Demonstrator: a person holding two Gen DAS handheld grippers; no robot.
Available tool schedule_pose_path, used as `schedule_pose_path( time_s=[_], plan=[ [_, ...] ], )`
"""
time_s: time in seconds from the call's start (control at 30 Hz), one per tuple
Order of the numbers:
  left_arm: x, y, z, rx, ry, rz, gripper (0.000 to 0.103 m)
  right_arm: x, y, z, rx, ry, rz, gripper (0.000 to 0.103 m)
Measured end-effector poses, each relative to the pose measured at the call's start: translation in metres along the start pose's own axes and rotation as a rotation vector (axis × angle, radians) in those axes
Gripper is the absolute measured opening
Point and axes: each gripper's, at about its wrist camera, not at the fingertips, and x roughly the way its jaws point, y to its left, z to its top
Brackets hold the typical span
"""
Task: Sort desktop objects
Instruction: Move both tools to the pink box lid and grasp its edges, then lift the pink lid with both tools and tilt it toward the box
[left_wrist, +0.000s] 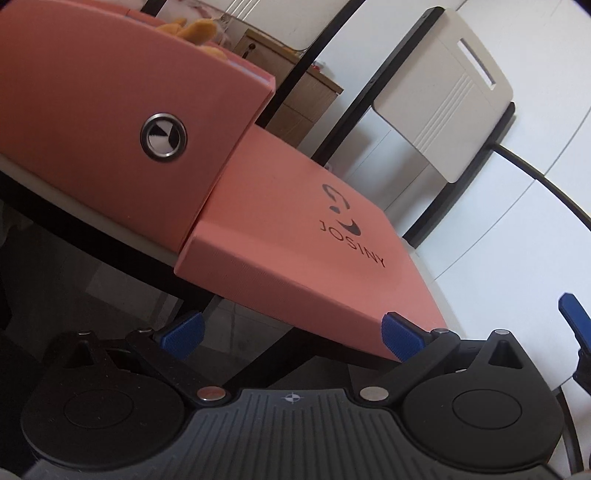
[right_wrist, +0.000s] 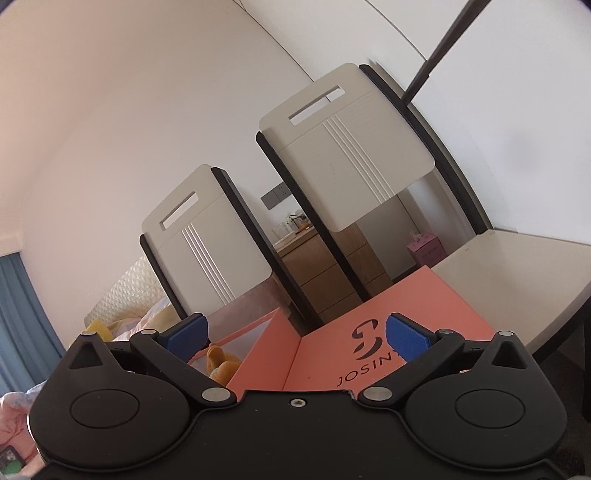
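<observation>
The salmon-pink box (left_wrist: 110, 122) sits on the table (left_wrist: 110, 229), its lid (left_wrist: 306, 236), printed JOSINY, swung out past the table's edge; the left tool (left_wrist: 291, 336) hangs low before that lid, fingers spread wide and released, the right-hand blue pad (left_wrist: 400, 334) just at the lid's near corner; the right tool (right_wrist: 295, 338) is likewise spread apart, empty, with the lid just ahead between its pads; a yellow plush toy (right_wrist: 219, 363) lies inside the box.

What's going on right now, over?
Left tool open, right tool open, both empty. Pink box lid lying ahead, box open. Nothing blocking.
</observation>
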Motion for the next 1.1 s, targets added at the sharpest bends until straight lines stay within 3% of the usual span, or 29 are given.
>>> schedule_pose_path(
  time_s=[0.2, 0.53, 0.67, 0.97, 1.1],
  plan=[
    [0.019, 0.015, 0.013, -0.113, 0.019, 0.002, 0.103, 0.002, -0.007, -0.002, 0.031, 0.014, -0.022, 0.102],
    [0.026, 0.024, 0.022, -0.198, 0.026, -0.003, 0.102, 0.009, -0.006, -0.008, 0.020, 0.037, -0.055, 0.102],
    [0.029, 0.033, 0.029, -0.244, 0.061, -0.010, 0.084, 0.011, -0.005, -0.009, 0.003, 0.047, -0.071, 0.102],
    [0.020, 0.047, 0.025, -0.309, 0.084, -0.078, 0.069, 0.015, -0.005, -0.013, -0.036, 0.069, -0.111, 0.102],
    [0.007, 0.047, 0.023, -0.299, 0.085, -0.096, 0.067, 0.017, -0.003, -0.015, -0.054, 0.087, -0.111, 0.102]
  ],
)
